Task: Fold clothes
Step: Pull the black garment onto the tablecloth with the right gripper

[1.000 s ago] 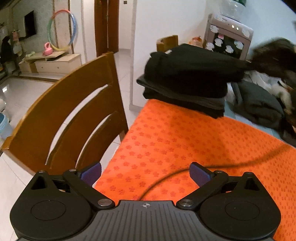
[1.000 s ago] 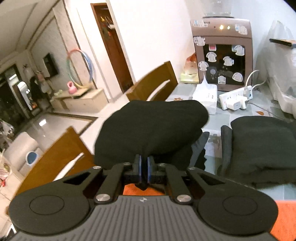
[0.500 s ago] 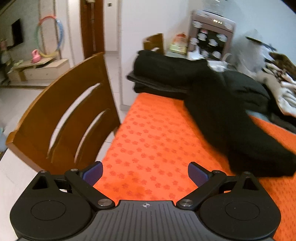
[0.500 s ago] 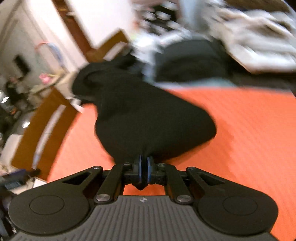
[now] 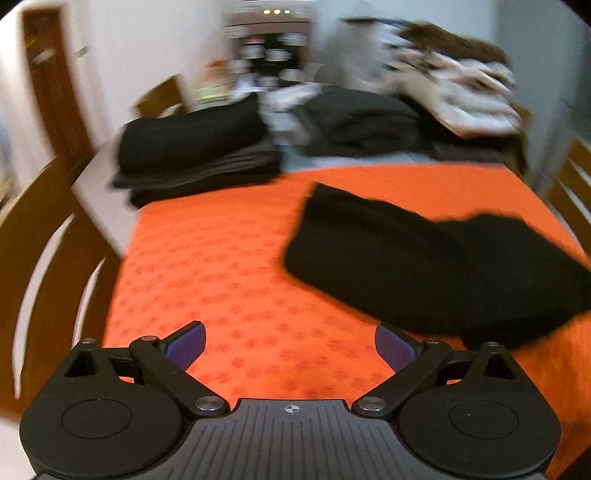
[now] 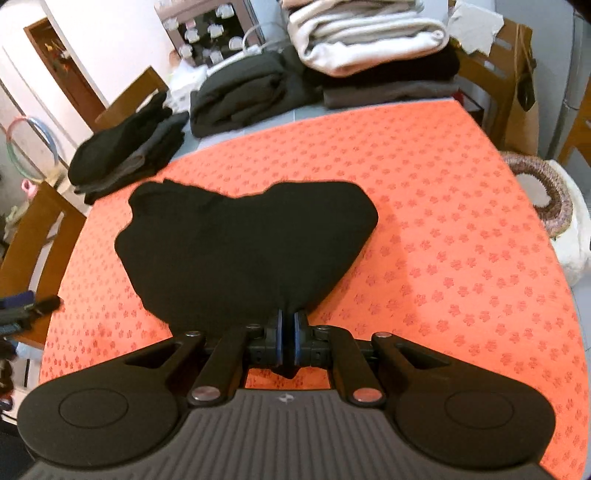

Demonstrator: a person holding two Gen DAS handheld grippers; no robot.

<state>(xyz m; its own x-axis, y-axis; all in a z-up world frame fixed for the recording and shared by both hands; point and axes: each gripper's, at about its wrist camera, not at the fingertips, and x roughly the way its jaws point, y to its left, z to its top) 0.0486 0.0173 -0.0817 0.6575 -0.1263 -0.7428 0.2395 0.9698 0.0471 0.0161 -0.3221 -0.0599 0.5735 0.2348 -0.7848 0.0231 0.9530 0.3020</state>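
1. A white bag (image 6: 574, 236) with a woven rim sits past the table's right edge; its contents are hidden.
2. The right gripper (image 6: 287, 325) pinches the near edge of the black garment (image 6: 243, 251), which lies on the orange cloth (image 6: 443, 206).
3. The left gripper (image 5: 290, 343) is spread wide, empty.
4. A second ago the garment was on the folded stack (image 6: 125, 155); now it's mid-table.

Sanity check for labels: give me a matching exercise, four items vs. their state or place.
Items:
1. left gripper
2. right gripper
3. black garment
4. cream stack

States:
A. far end of table, on dark folded clothes
B. shut on cloth
C. open, nothing between the jaws
D. spread on orange mat

Pairs: 1-C, 2-B, 3-D, 4-A
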